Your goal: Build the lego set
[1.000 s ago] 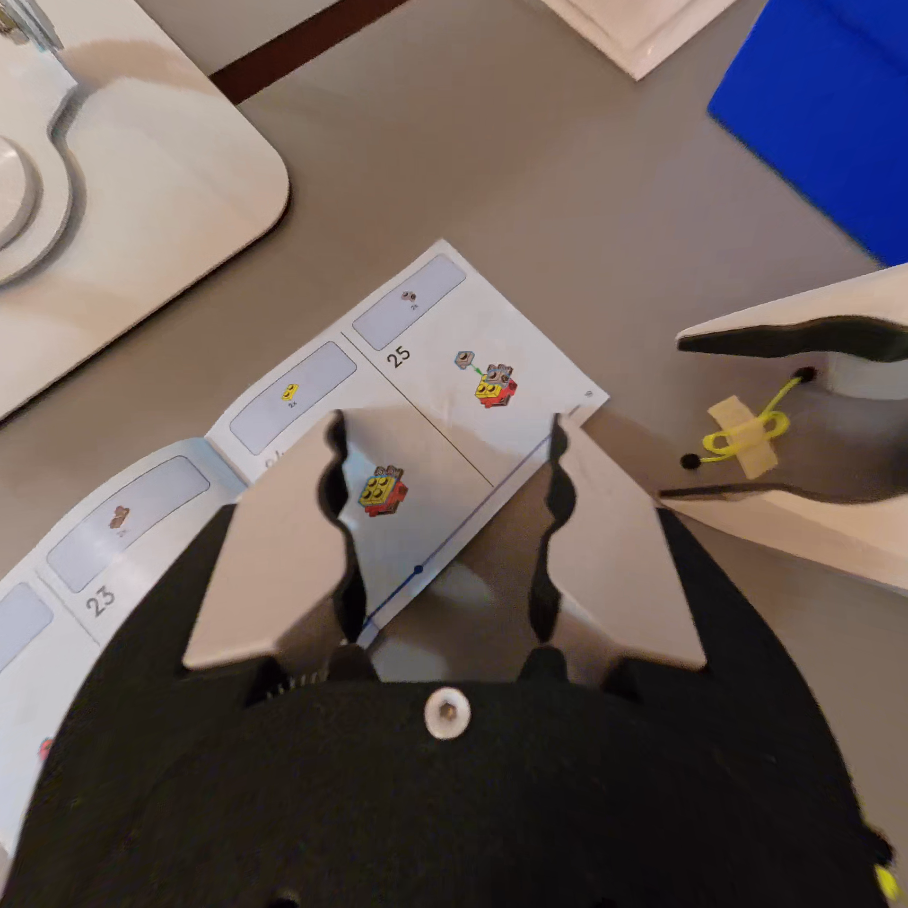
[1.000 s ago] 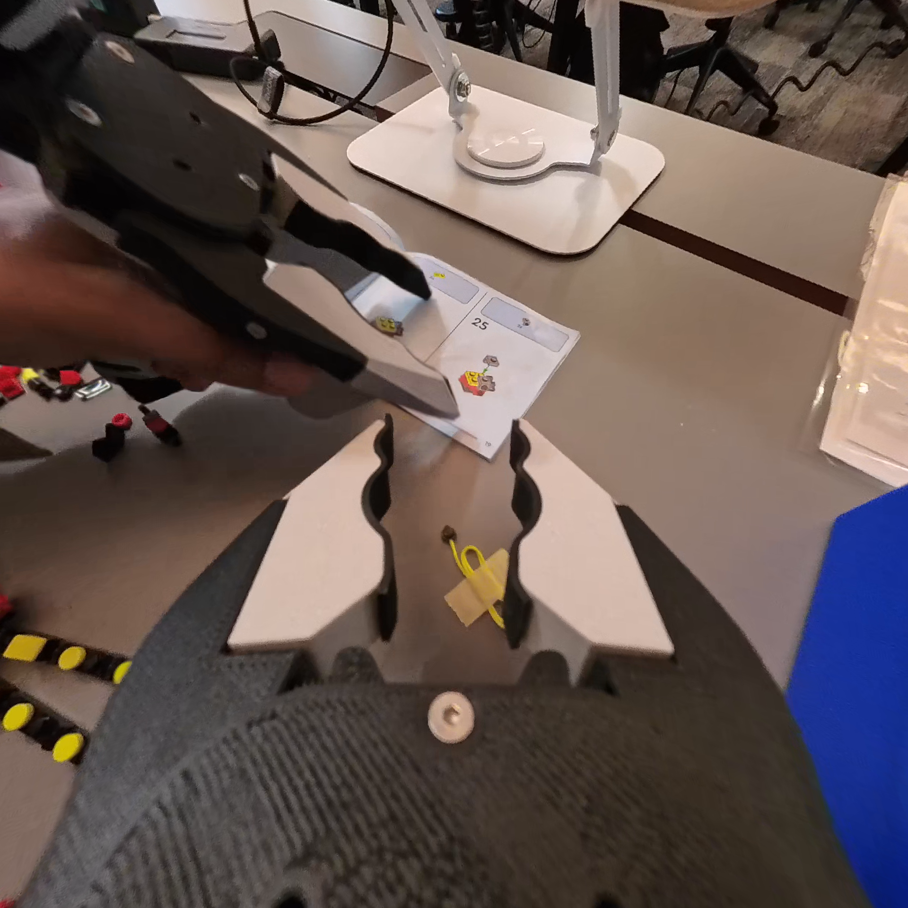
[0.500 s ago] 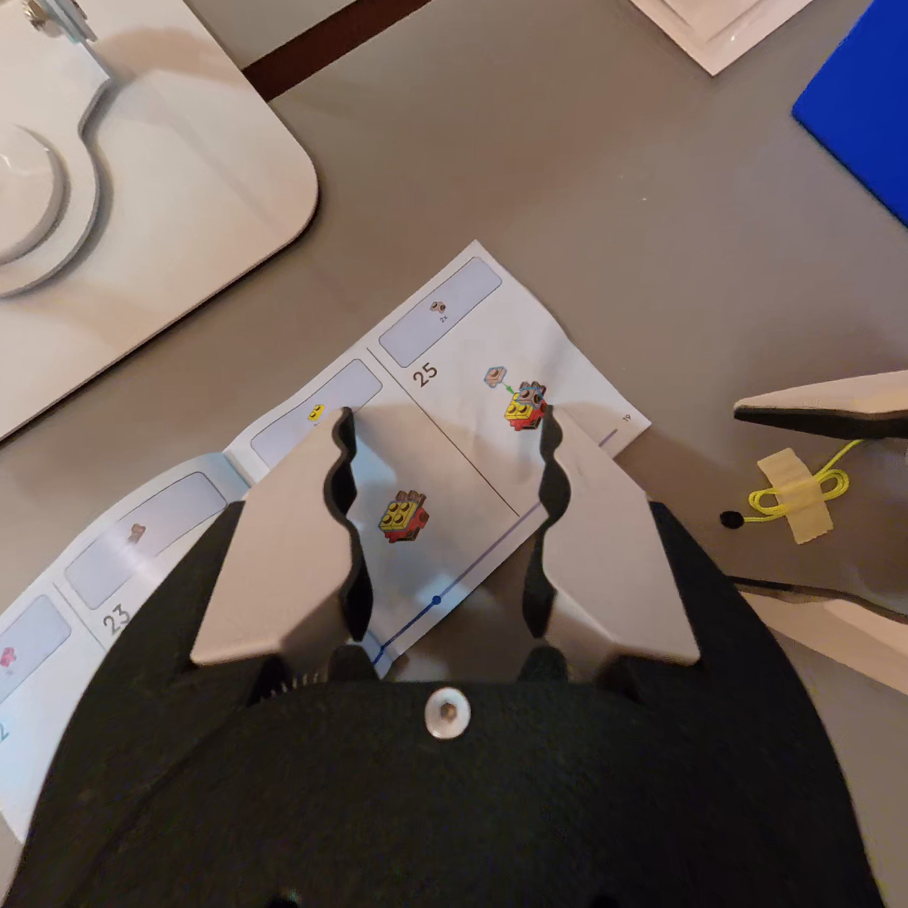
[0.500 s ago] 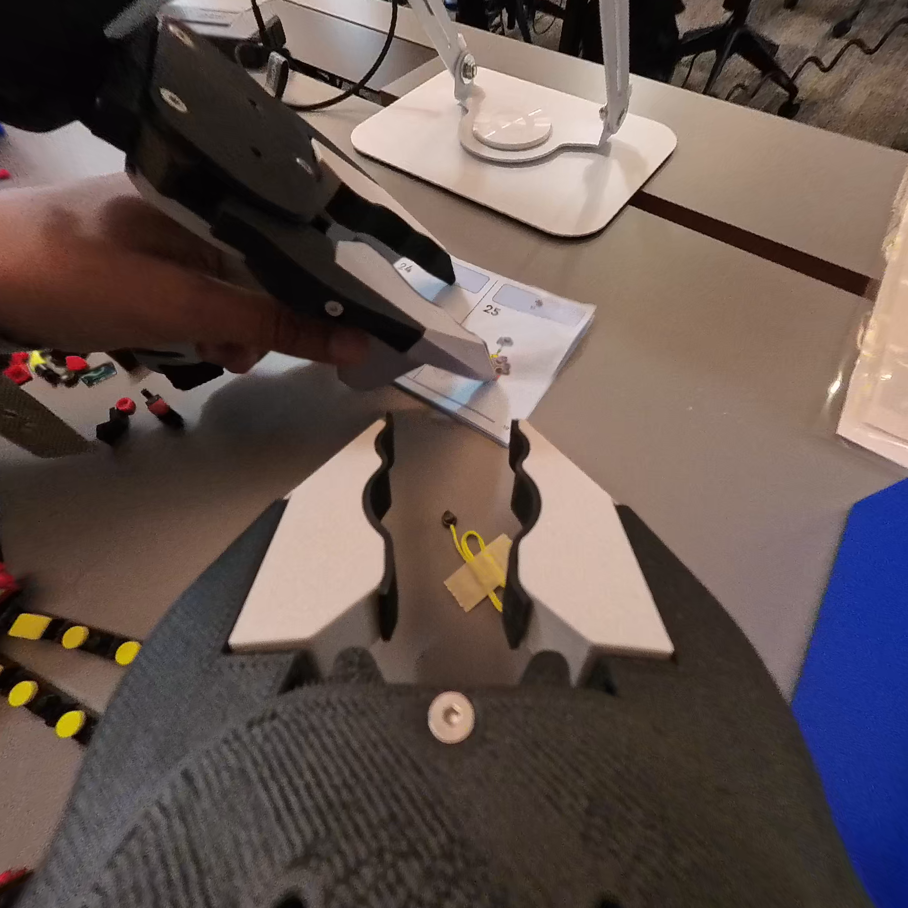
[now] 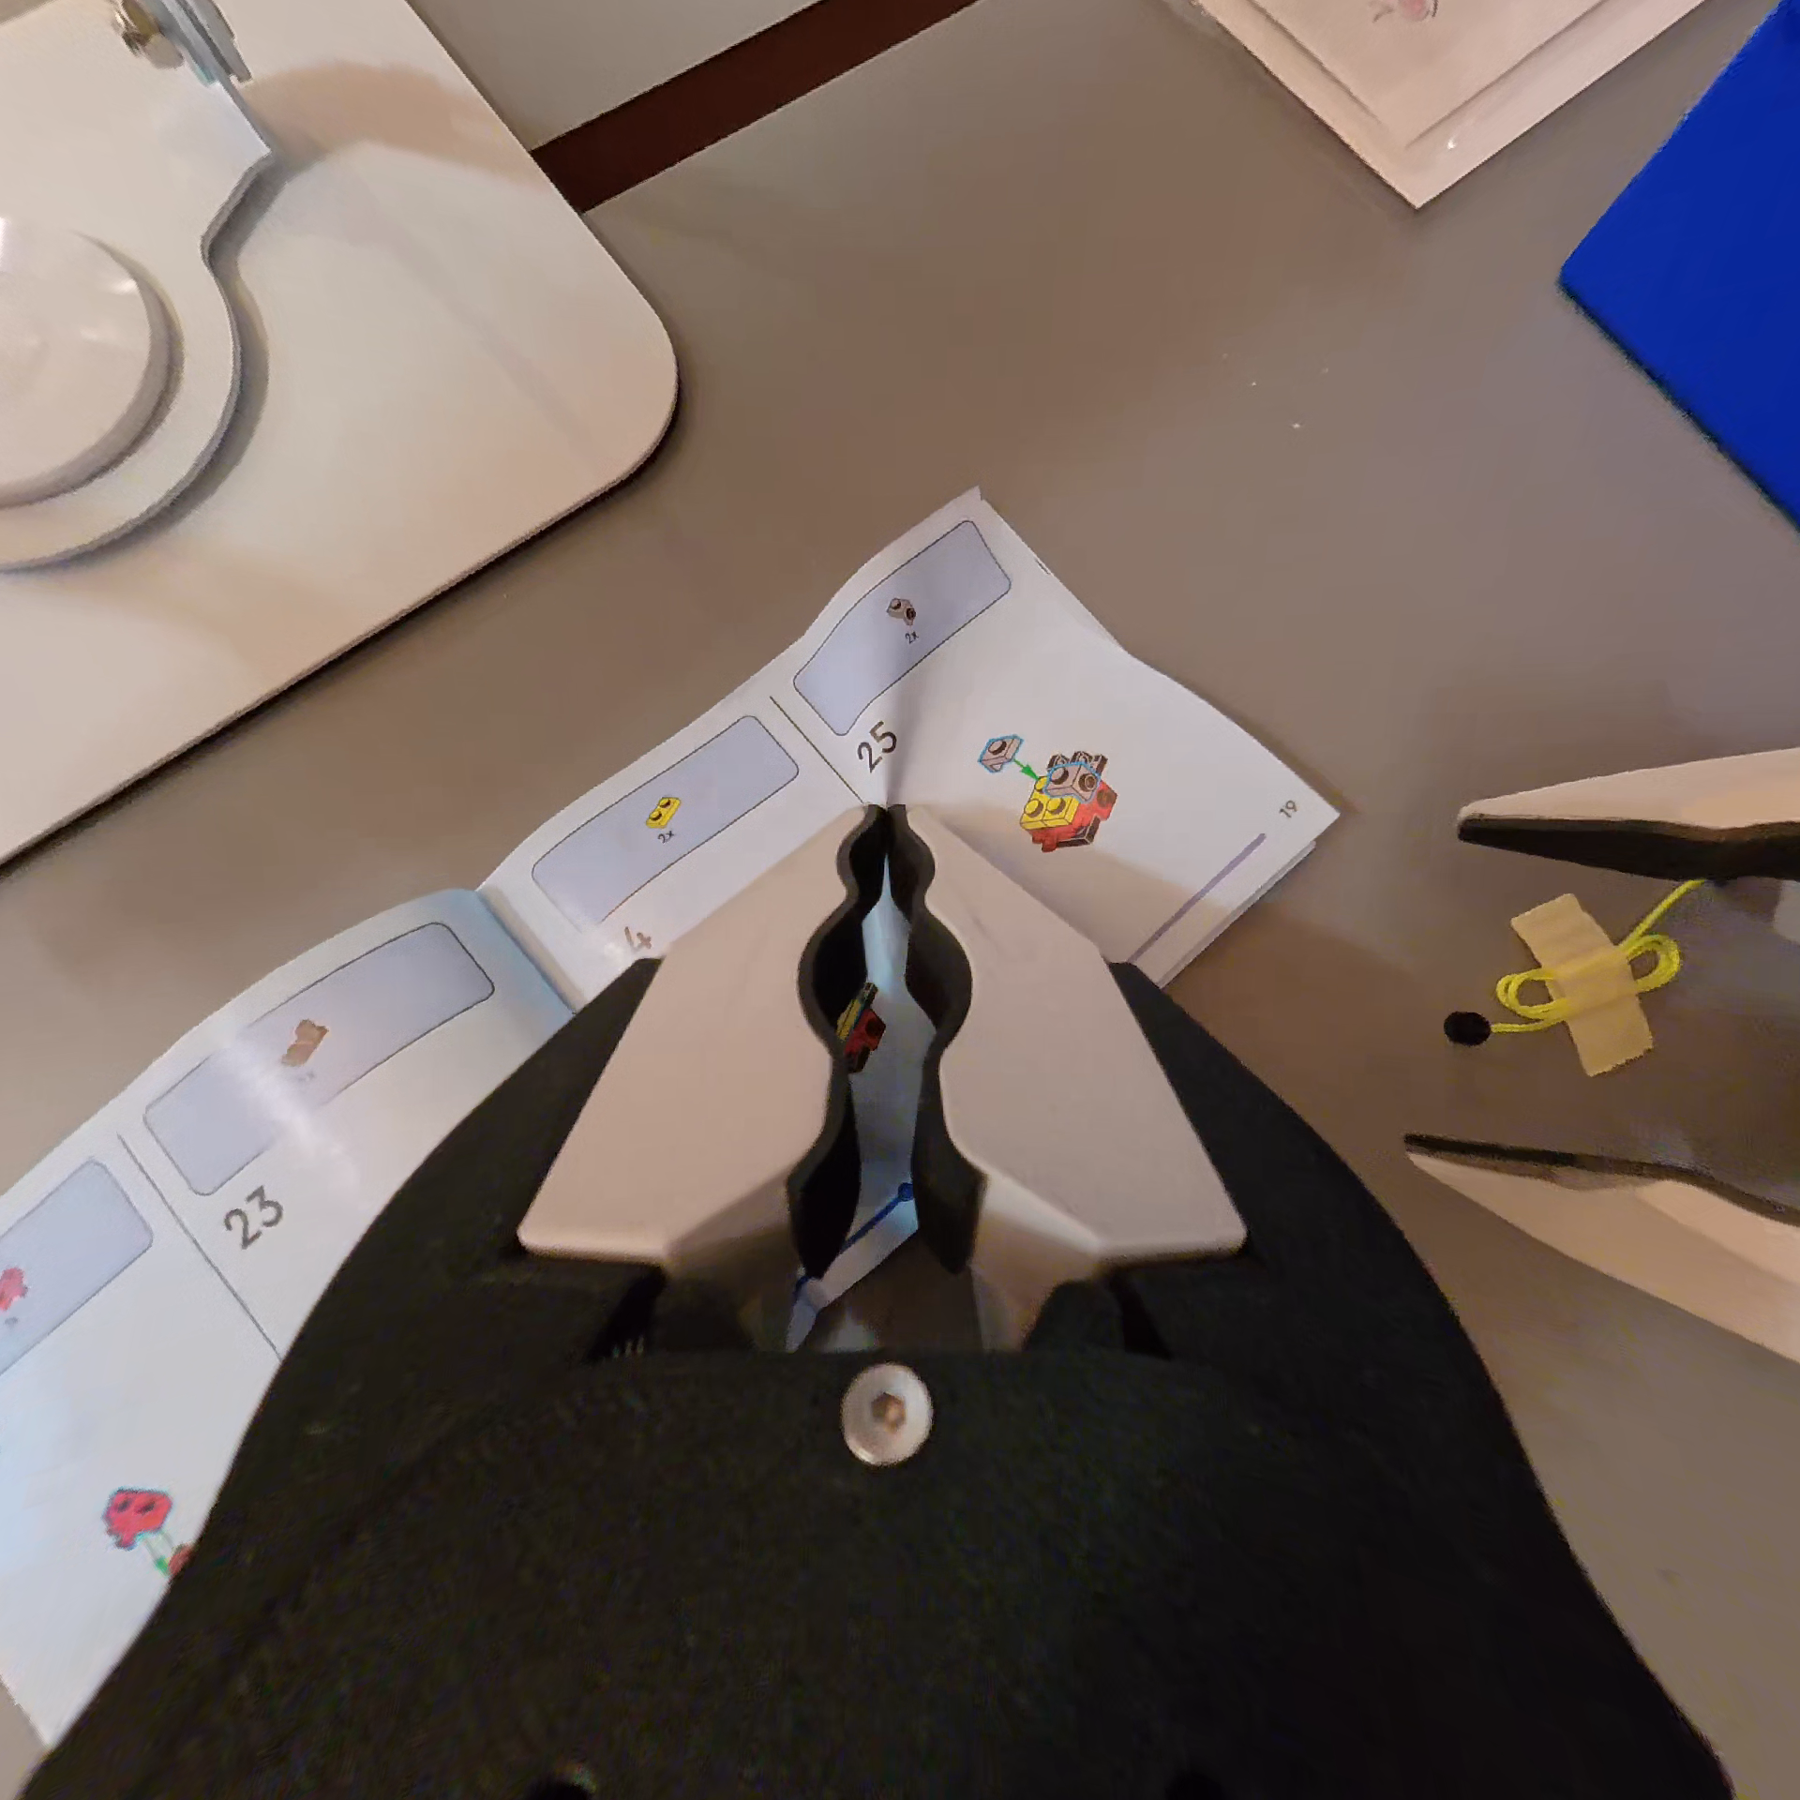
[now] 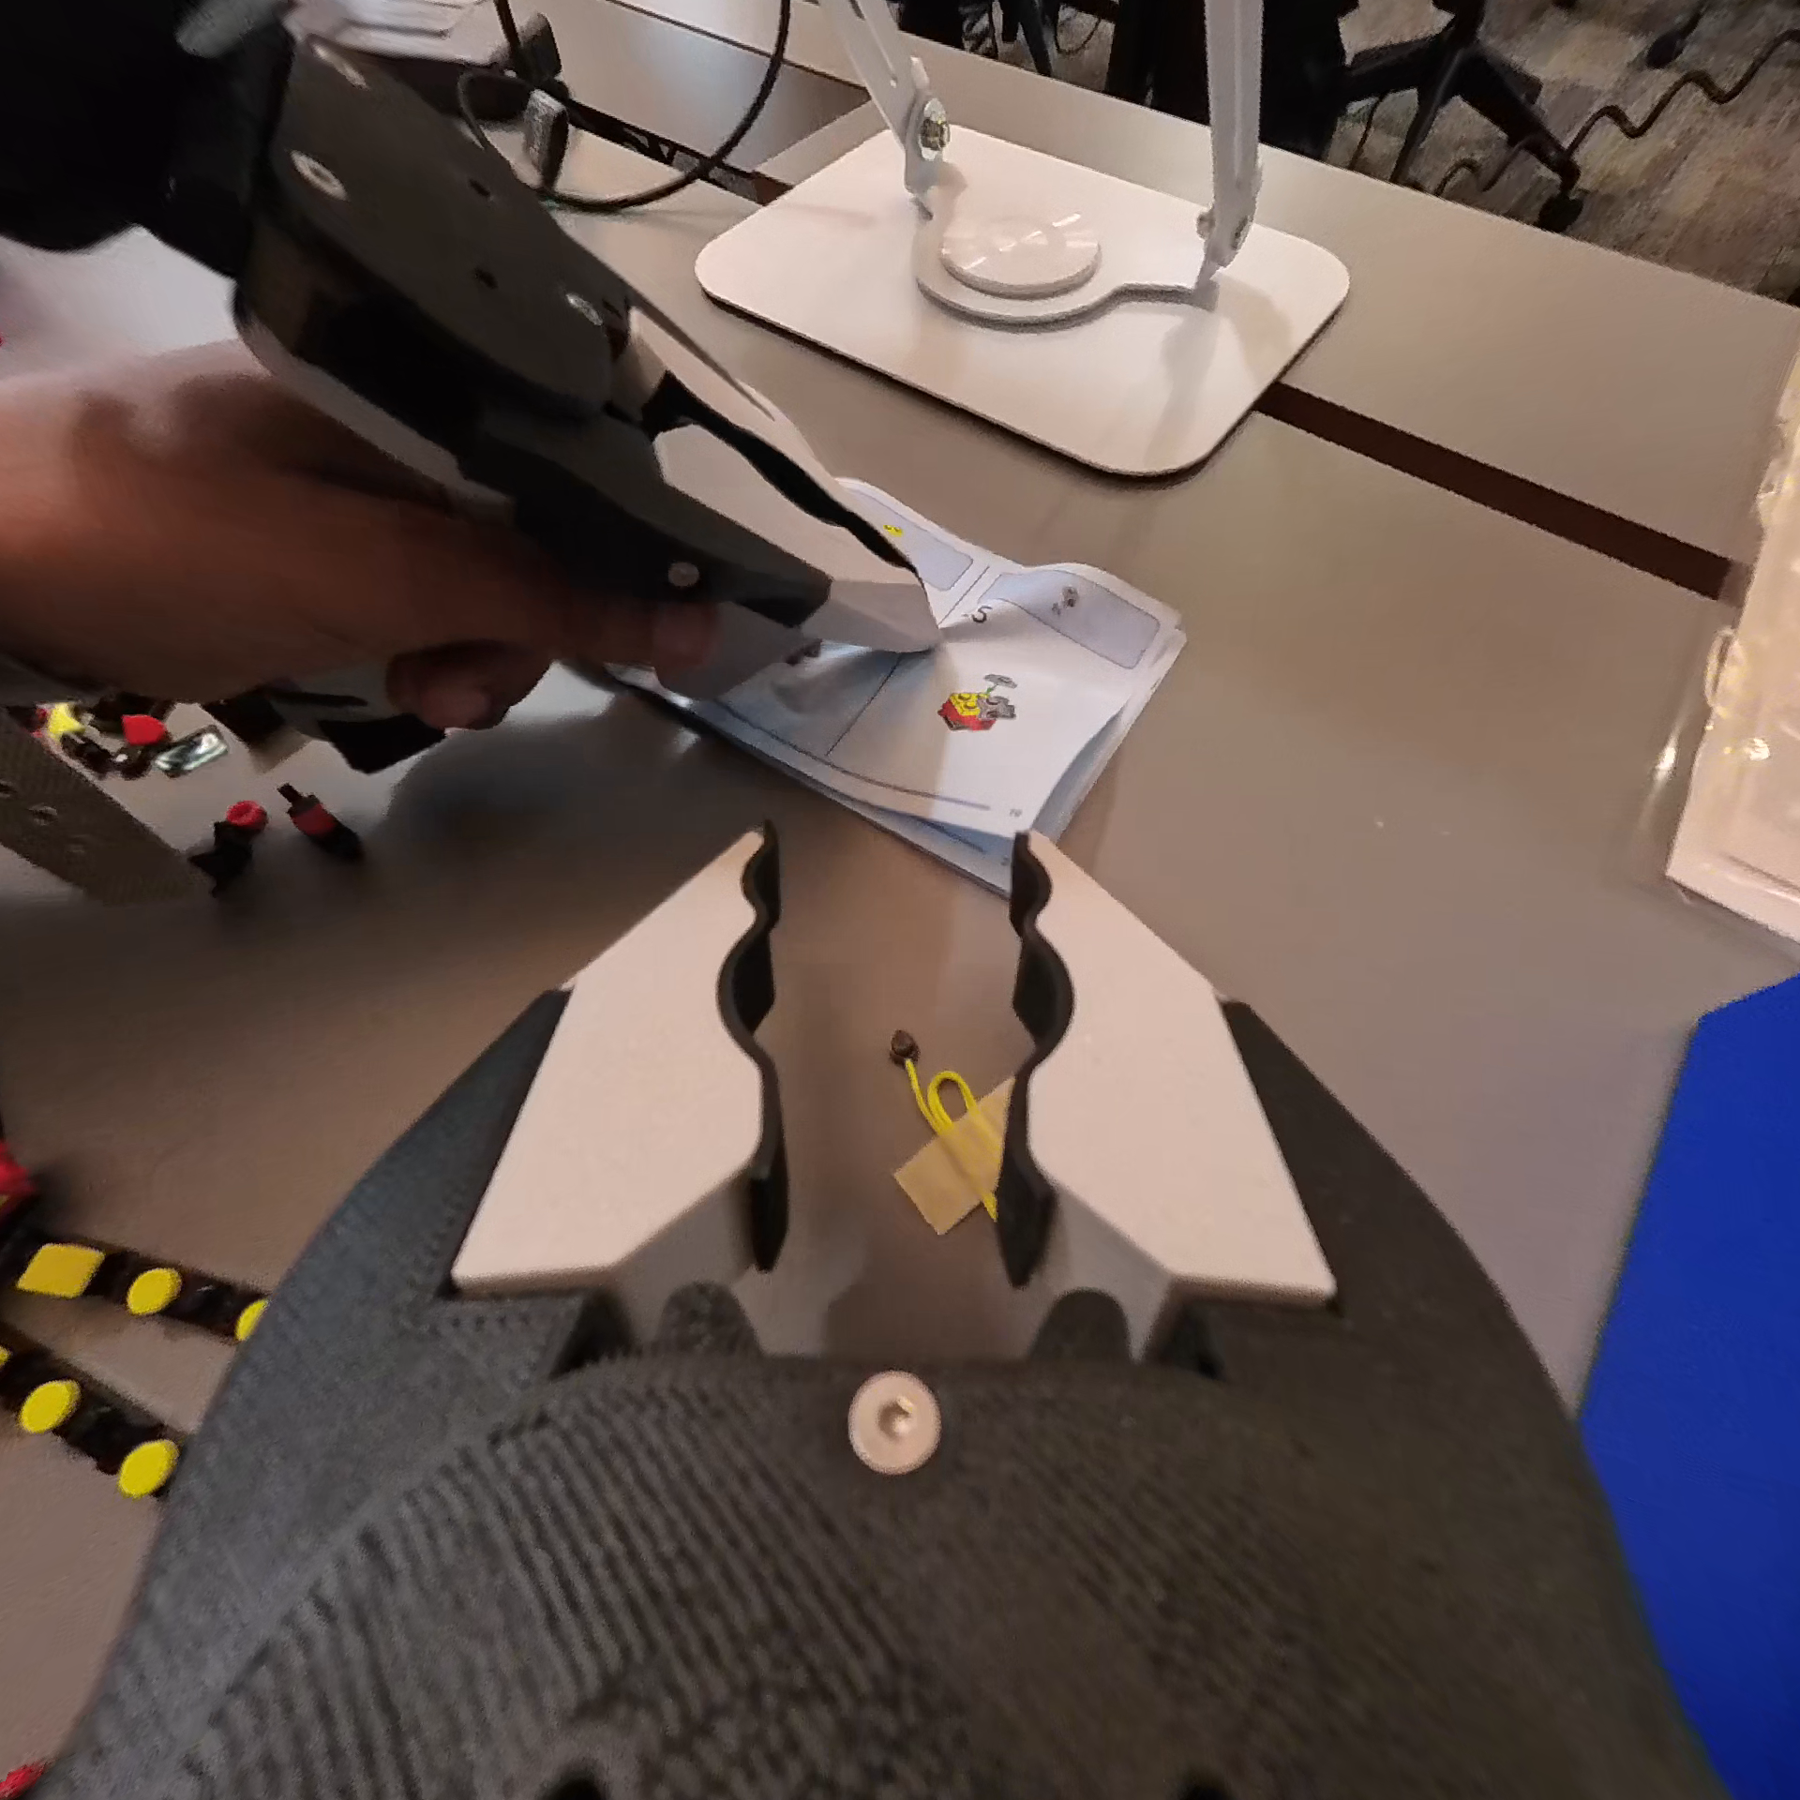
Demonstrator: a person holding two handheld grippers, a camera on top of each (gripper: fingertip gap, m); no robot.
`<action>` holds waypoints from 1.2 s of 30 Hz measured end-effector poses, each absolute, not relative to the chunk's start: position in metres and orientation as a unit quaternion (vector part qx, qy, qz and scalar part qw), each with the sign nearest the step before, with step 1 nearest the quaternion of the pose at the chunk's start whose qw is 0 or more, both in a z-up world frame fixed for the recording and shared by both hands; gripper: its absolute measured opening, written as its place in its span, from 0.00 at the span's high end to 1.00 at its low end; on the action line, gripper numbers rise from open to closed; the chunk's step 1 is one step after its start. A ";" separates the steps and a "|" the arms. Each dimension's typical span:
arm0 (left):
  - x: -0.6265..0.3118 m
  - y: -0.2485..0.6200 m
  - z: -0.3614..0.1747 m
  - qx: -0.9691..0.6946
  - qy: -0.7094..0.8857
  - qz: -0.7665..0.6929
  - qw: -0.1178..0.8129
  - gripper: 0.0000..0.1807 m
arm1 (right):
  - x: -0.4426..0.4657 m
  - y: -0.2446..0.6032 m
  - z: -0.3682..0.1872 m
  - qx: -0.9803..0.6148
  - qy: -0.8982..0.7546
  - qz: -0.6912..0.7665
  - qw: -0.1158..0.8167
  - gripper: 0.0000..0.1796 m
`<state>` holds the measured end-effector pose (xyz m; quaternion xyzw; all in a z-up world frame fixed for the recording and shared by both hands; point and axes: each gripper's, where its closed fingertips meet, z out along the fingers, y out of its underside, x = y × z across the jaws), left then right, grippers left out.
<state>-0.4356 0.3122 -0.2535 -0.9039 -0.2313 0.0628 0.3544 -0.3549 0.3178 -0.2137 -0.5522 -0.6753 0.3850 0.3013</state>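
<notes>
The open instruction booklet (image 5: 1149, 701) lies on the grey table. My left gripper (image 5: 884, 813) is shut on its right-hand page, which is pinched up into a fold between the jaws. In the right wrist view the left gripper (image 6: 916, 614) is seen holding that page of the booklet (image 6: 1052, 721), lifted a little. My right gripper (image 6: 891, 857) is open and empty, low over a yellow string with a strip of tape (image 6: 950, 1130). It also shows in the left wrist view (image 5: 1442, 984), around the string (image 5: 1578, 984).
A white stand base (image 6: 1023, 321) sits behind the booklet. A blue sheet (image 6: 1705, 1266) is at the right, a clear bag (image 6: 1753, 779) beyond it. Loose red and black pieces (image 6: 243, 828) and black-yellow pieces (image 6: 97, 1295) lie at the left. A hand (image 6: 195, 545) holds the left gripper. Left tips to right tips: about 9 cm.
My left gripper was open over the booklet and has now shut on the page, creasing and lifting it. The right gripper has stayed open over the string.
</notes>
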 end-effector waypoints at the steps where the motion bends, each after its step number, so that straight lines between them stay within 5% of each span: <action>1: -0.436 0.311 -0.253 -0.902 -0.236 0.056 0.356 1.00 | -0.355 0.319 -0.216 -0.556 -0.676 0.378 0.300 0.74; 20: -0.429 0.304 -0.205 -0.821 -0.309 -0.109 0.468 1.00 | -0.390 0.290 -0.196 -0.538 -0.650 0.484 0.234 0.68; 22: -0.418 0.304 -0.197 -0.814 -0.293 -0.162 0.475 0.92 | -0.398 0.284 -0.192 -0.518 -0.667 0.477 0.246 0.68; 25: -0.427 0.289 -0.188 -0.802 -0.317 -0.175 0.476 0.78 | -0.410 0.267 -0.188 -0.495 -0.686 0.478 0.235 0.72; 34: -0.469 0.190 -0.143 -0.778 -0.349 -0.072 0.518 0.75 | -0.448 0.206 -0.193 -0.470 -0.731 0.457 0.191 0.97; 36: -0.476 0.171 -0.147 -0.779 -0.359 -0.035 0.513 0.74 | -0.454 0.187 -0.204 -0.454 -0.760 0.429 0.183 0.92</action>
